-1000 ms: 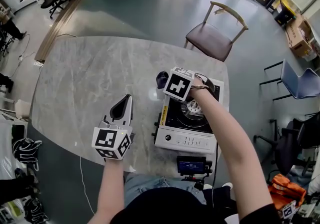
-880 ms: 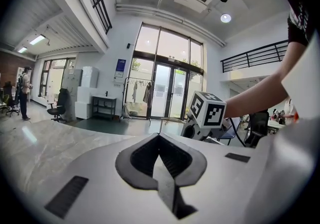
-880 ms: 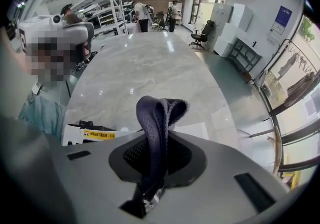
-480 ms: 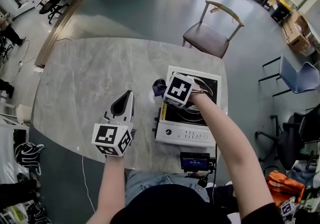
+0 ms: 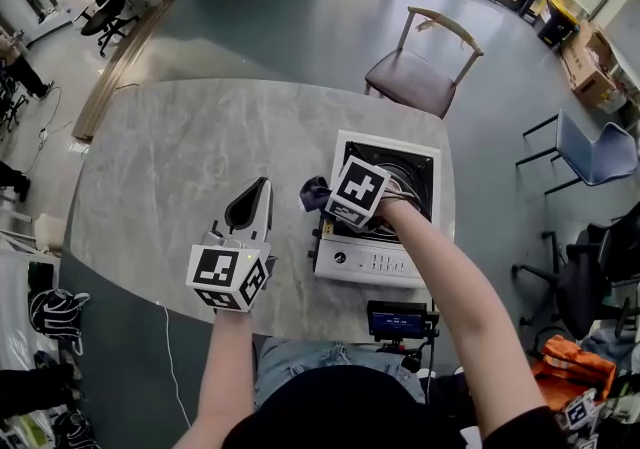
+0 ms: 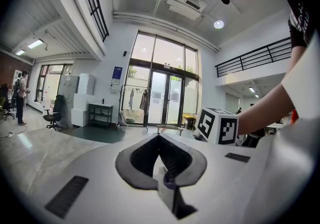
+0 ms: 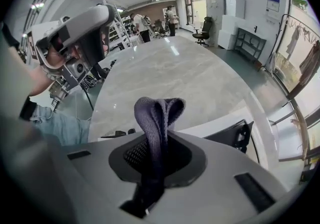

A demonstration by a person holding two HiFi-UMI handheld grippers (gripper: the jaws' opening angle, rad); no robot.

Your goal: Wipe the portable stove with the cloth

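Grey marble table (image 5: 180, 167) — portable stove (image 5: 375, 259) near its right edge.

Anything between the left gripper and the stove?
Head view: bare table, then the end of the cloth poking off the left edge of the portable stove toward the left gripper.

Head view steeply down over the table (image 5: 180, 157); gripper views close along their jaws, table common to all.

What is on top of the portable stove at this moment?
The right tool, shut on the dark cloth, is over the portable stove's left edge. The black top shows beyond it; part of the burner is covered by the tool and forearm.
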